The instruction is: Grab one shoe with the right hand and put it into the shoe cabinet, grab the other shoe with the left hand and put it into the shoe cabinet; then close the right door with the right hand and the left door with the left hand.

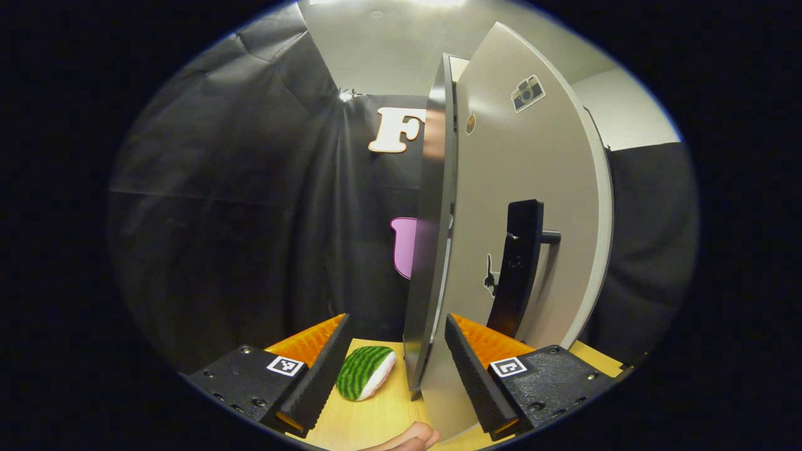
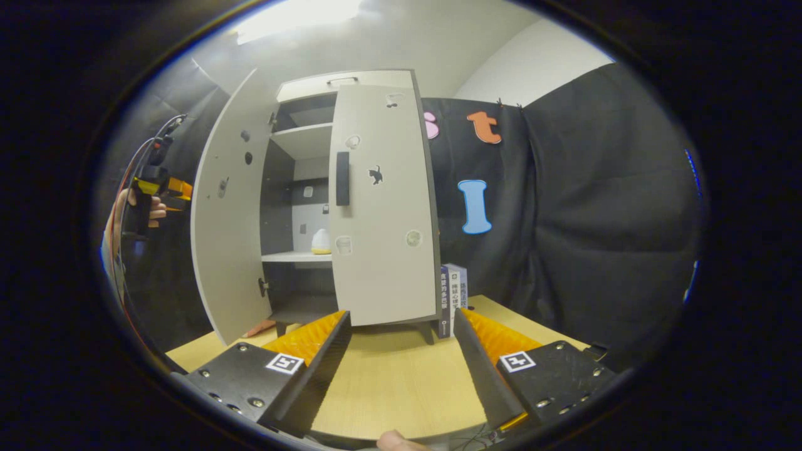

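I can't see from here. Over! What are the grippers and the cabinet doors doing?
Both grippers open, left gripper straddling the left door edge, right gripper back, holding nothing. Right door shut, left door still open. Watermelon toy on table, off the door's closing side.

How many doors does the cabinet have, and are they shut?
2. The right door is shut, or nearly so. The left door hangs wide open, and its edge stands between the left gripper's open fingers.
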`<state>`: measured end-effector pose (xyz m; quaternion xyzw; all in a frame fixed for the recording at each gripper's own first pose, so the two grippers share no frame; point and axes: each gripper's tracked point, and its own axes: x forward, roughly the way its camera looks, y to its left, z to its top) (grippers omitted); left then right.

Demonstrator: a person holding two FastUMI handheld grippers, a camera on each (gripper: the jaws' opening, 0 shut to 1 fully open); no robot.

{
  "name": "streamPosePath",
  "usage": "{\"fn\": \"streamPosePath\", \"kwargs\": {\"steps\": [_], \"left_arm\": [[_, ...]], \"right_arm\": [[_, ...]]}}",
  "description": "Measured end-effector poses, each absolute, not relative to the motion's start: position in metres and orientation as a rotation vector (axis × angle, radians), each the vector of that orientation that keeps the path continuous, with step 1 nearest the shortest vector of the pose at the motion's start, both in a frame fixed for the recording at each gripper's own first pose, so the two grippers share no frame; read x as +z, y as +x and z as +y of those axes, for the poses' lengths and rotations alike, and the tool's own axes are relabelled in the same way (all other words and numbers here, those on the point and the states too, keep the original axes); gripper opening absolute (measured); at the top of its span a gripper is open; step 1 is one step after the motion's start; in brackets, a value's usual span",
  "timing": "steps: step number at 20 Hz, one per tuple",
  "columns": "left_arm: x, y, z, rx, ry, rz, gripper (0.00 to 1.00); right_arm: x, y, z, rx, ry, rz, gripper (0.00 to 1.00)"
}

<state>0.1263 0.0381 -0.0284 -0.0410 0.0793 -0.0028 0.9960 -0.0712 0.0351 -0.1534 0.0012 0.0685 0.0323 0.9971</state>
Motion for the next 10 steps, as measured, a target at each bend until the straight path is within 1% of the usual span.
{"fn": "streamPosePath", "kwargs": {"steps": [5,6,7,10], "left_arm": [[-0.031,0.128,0.031,-0.066,-0.116,0.188,0.92],[-0.031,0.129,0.031,-0.077,-0.121,0.19,0.87],[-0.03,0.131,0.033,-0.071,-0.121,0.191,0.92],[-0.028,0.139,0.036,-0.032,-0.115,0.185,0.92]], "right_arm": [[-0.152,-0.073,0.034,0.059,0.014,0.134,0.98],[-0.152,-0.072,0.034,0.055,0.016,0.137,0.98],[-0.151,-0.073,0.033,0.046,0.018,0.138,0.98],[-0.148,-0.079,0.028,0.024,0.014,0.153,0.97]]}}
